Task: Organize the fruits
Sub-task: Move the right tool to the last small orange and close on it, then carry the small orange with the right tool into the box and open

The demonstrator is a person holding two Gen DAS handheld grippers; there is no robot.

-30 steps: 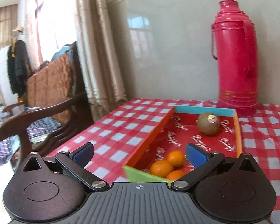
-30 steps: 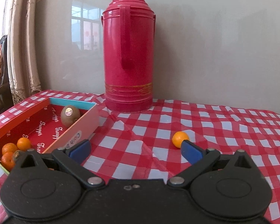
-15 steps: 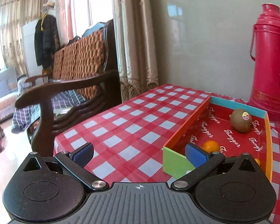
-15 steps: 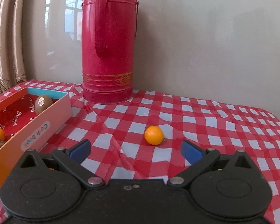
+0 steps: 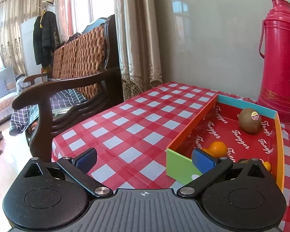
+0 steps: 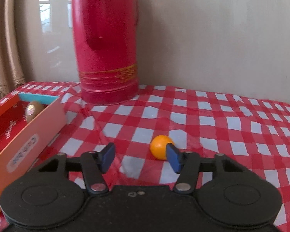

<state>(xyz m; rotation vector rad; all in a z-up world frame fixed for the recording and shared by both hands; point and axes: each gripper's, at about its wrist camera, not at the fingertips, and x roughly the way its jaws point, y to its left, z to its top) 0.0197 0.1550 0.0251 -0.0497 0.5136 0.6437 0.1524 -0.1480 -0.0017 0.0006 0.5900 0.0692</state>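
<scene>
Now the right hand-held gripper (image 6: 140, 157) is closing, nothing gripped; the loose orange (image 6: 160, 149), earlier farther off, lies lower centre beside its right pad. Left hand-held gripper (image 5: 145, 157) open, empty.

Both views sit low, close over the checked surface (image 5: 137, 119), tilted slightly down. Left view faces the chair (image 5: 71, 89) and window, box (image 5: 189, 129) lower right. Right view faces the wall; shared: box (image 6: 38, 133), red thermos (image 6: 106, 44).
</scene>
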